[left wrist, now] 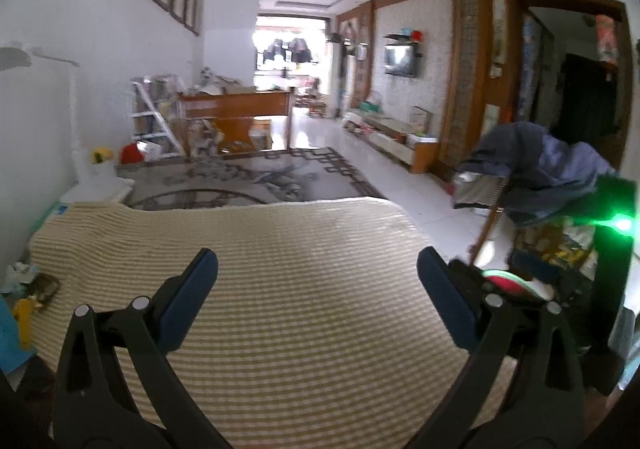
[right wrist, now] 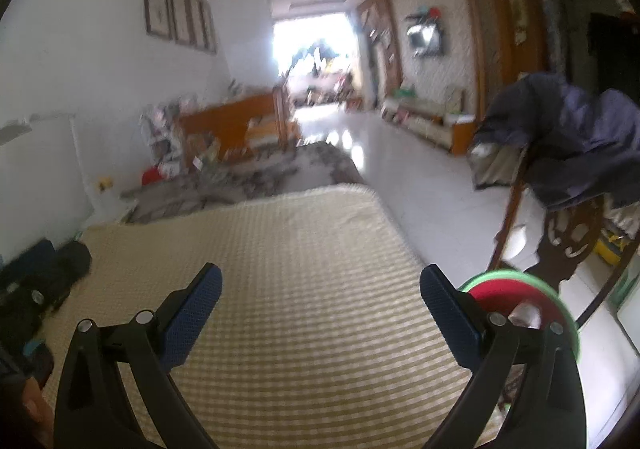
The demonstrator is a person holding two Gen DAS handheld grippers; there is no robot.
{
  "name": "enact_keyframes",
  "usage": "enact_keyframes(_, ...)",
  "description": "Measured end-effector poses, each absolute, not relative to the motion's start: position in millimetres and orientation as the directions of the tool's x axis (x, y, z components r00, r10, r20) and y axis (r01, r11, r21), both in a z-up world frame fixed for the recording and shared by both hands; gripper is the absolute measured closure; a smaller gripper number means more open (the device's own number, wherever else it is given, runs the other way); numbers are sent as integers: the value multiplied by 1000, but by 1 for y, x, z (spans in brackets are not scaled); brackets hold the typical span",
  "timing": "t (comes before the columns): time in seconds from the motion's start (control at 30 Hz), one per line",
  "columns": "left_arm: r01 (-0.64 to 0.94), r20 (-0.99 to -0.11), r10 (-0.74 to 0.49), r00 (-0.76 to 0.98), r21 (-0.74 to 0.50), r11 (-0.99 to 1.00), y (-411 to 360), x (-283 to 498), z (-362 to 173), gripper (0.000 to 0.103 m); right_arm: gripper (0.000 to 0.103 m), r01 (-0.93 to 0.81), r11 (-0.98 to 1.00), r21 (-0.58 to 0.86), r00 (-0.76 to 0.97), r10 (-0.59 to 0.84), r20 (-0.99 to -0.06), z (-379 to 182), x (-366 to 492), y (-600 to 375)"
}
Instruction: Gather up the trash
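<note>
In the left wrist view my left gripper (left wrist: 318, 255) is open and holds nothing, hovering over a table covered by a beige striped cloth (left wrist: 280, 249). Crumpled white paper (left wrist: 20, 273), a dark wrapper (left wrist: 42, 287) and a yellow item (left wrist: 24, 315) lie at the table's far left edge. My right gripper (right wrist: 320, 272) is also open and holds nothing above the same cloth (right wrist: 280, 249). A round container with a green rim and red inside (right wrist: 516, 299) sits just right of the table, with a pale crumpled piece (right wrist: 526, 315) in it. The left wrist view shows part of the container (left wrist: 506, 281).
A wooden chair draped with blue clothing (right wrist: 560, 137) stands to the right, beside the container. A dark device with a green light (left wrist: 620, 225) is at the right edge. Black gear (right wrist: 44, 281) lies at the table's left. A patterned rug (left wrist: 240, 177) and white tiled floor (left wrist: 400, 177) lie beyond.
</note>
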State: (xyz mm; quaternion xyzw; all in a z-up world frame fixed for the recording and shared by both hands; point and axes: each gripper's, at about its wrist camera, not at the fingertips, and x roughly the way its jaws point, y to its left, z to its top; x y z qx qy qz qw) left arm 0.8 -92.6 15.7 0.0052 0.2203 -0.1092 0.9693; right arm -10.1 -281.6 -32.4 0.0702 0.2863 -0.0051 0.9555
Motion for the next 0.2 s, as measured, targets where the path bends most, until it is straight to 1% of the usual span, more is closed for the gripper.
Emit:
enact_keyframes(0.07,181,-439,-174,882,-25,983,-85,6,16,5,7,19,993,117,800,55,-597,-43,8,-275)
enact_keyframes(0.2,124,-474,-134,870,-53,991,-67,20,13,5,7,-4,997,71,702,54,-710,-75,63,-263)
